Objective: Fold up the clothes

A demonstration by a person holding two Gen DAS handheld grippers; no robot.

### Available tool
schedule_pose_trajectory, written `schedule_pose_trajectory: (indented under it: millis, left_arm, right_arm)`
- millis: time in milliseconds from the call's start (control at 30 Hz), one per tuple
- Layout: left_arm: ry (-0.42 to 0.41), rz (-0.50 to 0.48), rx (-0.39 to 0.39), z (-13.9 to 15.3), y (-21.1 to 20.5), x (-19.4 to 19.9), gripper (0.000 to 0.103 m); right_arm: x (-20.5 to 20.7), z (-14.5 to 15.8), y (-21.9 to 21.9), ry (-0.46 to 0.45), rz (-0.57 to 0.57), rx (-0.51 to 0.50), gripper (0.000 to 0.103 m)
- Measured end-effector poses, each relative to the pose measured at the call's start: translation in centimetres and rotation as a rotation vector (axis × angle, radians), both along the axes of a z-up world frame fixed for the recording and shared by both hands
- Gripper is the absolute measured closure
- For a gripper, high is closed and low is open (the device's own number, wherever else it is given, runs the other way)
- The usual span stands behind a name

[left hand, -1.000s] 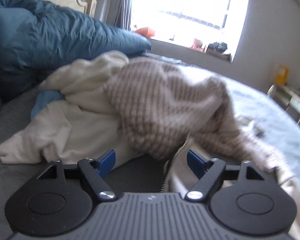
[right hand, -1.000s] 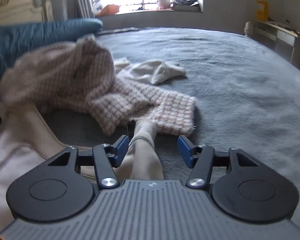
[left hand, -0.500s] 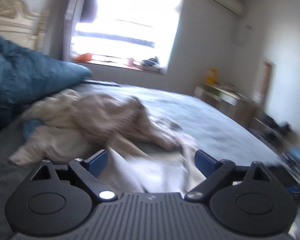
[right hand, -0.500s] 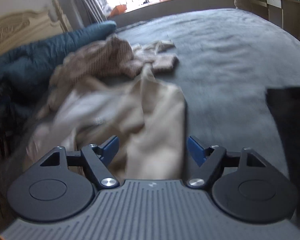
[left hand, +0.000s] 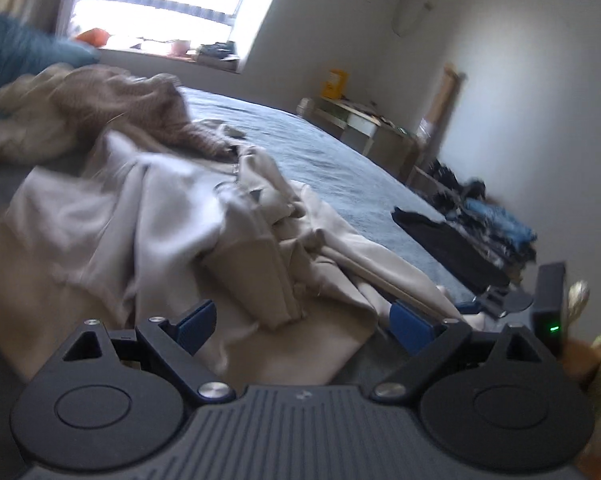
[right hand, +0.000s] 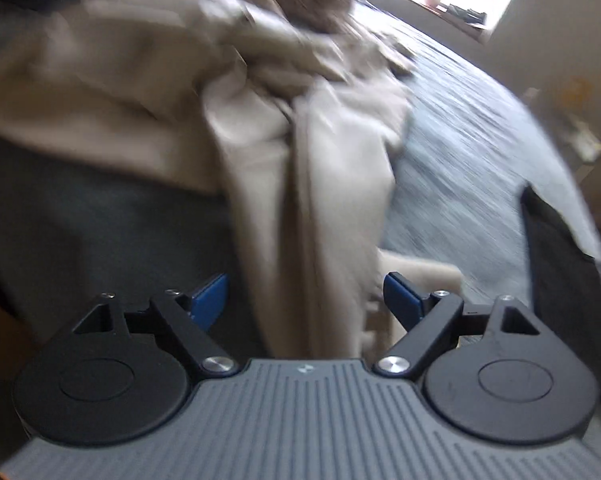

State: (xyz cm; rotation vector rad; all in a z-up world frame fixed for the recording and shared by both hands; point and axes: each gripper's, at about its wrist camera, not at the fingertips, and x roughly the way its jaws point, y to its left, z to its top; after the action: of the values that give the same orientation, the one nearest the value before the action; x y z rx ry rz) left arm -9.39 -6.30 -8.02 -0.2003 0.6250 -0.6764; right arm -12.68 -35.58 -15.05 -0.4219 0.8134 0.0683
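Note:
A beige garment (left hand: 160, 220) lies crumpled on the grey bed cover (left hand: 320, 148), drawn out from the clothes pile. My left gripper (left hand: 303, 322) is open just above its near edge, and a fold of cloth lies between the wide jaws without touching the pads. In the blurred right wrist view, the same beige garment (right hand: 332, 160) runs as a long strip between the blue pads of my right gripper (right hand: 306, 298). Those jaws are opening and the pads stand clear of the cloth. A brown-and-white knit sweater (left hand: 132, 100) lies behind it.
Cream clothes (left hand: 16, 132) and a blue duvet (left hand: 20, 52) are at the far left. A folded black garment (left hand: 448, 240) lies at the bed's right edge, with a heap of dark and blue clothes (left hand: 492, 216) beyond. A desk (left hand: 360, 124) stands by the wall.
Both grippers have pulled back from the pile and swung right, and the beige garment has come out with them. Both pairs of jaws have widened off the cloth.

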Motion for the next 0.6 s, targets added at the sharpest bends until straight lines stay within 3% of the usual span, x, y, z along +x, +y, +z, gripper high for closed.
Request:
schedule_pose_trajectory:
  millis: [33,100,200,333,500,600]
  left_arm:
    - [0.002,0.026,-0.018,-0.3,0.9,-0.6,0.009]
    - [-0.006,0.082,-0.045,-0.7,3.1,-2.0,0.009]
    - [-0.033,0.165,-0.047,-1.3,6.1,-2.9,0.009]
    - [-0.043,0.274,-0.066,-1.6,10.3,-2.4,0.011]
    - [0.007,0.369,-0.133,-2.5,14.0,-0.1,0.014]
    - [0.047,0.398,-0.161,-3.3,15.1,1.2,0.021]
  right_arm:
    - [0.2,-0.2,-0.4,-0.012,-0.021,0.023,0.026]
    - [0.6,0.0,-1.3,-0.037,-0.075,0.074,0.061]
    - [1.1,1.0,-2.4,-0.071,-0.104,0.089,0.086]
    - [3.9,4.1,-3.7,-0.177,-0.133,0.004,0.088]
    - [10.9,9.6,-7.4,-0.329,-0.252,0.009,0.088]
    - [16.3,11.7,-8.8,-0.362,-0.3,0.026,0.088]
